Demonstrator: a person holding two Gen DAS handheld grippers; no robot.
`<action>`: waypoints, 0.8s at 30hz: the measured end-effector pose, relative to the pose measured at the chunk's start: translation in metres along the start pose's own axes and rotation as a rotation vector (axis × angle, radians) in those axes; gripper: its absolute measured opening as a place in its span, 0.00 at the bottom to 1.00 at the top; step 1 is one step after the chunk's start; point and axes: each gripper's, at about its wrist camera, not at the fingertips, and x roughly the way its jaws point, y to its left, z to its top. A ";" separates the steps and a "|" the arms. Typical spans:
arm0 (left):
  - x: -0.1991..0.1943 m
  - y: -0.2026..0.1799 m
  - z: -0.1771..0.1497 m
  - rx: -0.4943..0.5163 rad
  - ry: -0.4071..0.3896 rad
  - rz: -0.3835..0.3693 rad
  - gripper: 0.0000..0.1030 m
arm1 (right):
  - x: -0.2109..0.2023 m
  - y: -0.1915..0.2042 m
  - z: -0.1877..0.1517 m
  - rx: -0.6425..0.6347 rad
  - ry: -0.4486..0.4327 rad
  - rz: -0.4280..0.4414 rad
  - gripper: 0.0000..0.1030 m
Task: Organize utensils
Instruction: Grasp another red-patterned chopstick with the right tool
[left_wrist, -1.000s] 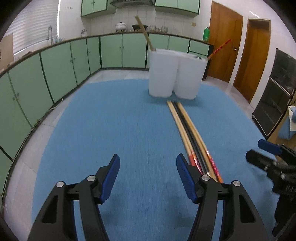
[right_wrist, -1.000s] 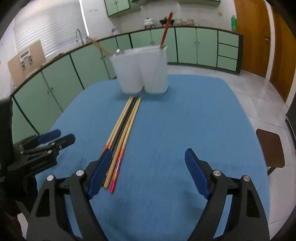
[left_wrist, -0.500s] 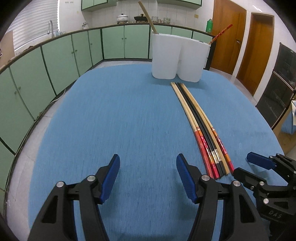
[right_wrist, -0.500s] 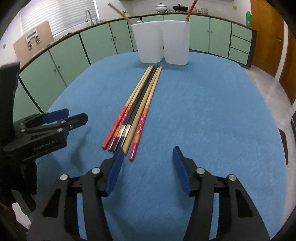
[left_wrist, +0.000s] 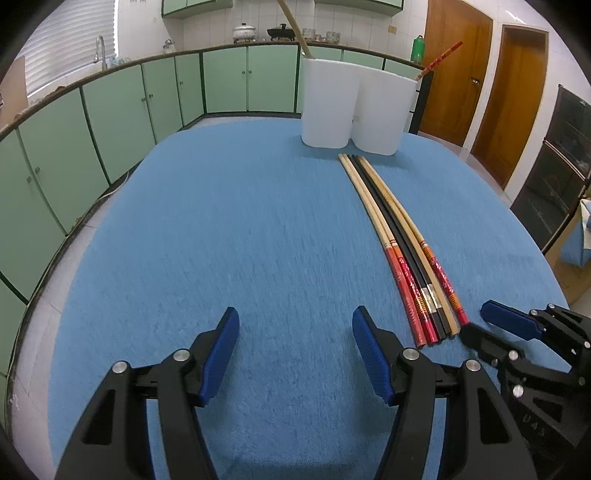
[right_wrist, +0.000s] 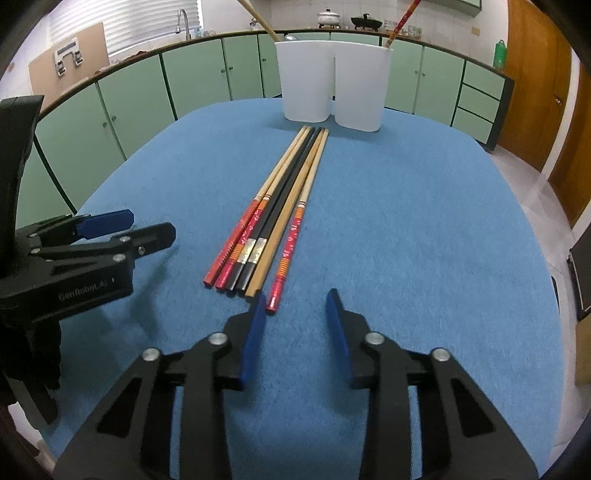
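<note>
Nearby, white holders (right_wrist: 332, 92) (one chopstick each) stand beyond loose chopsticks (right_wrist: 273, 221).

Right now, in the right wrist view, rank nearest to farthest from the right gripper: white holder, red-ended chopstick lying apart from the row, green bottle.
1. Red-ended chopstick, its end just ahead of the right gripper.
2. White holder, at the table's far end.
3. Green bottle, on the counter, far right.
</note>
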 end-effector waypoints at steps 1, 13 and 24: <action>0.000 0.000 0.000 0.001 0.000 0.002 0.61 | -0.001 -0.001 0.000 0.005 -0.001 -0.008 0.23; -0.004 -0.002 -0.001 0.009 -0.002 -0.017 0.62 | 0.002 -0.003 0.003 0.014 0.003 0.023 0.07; -0.007 -0.025 -0.004 0.053 0.010 -0.076 0.63 | -0.003 -0.036 0.000 0.098 -0.008 -0.028 0.05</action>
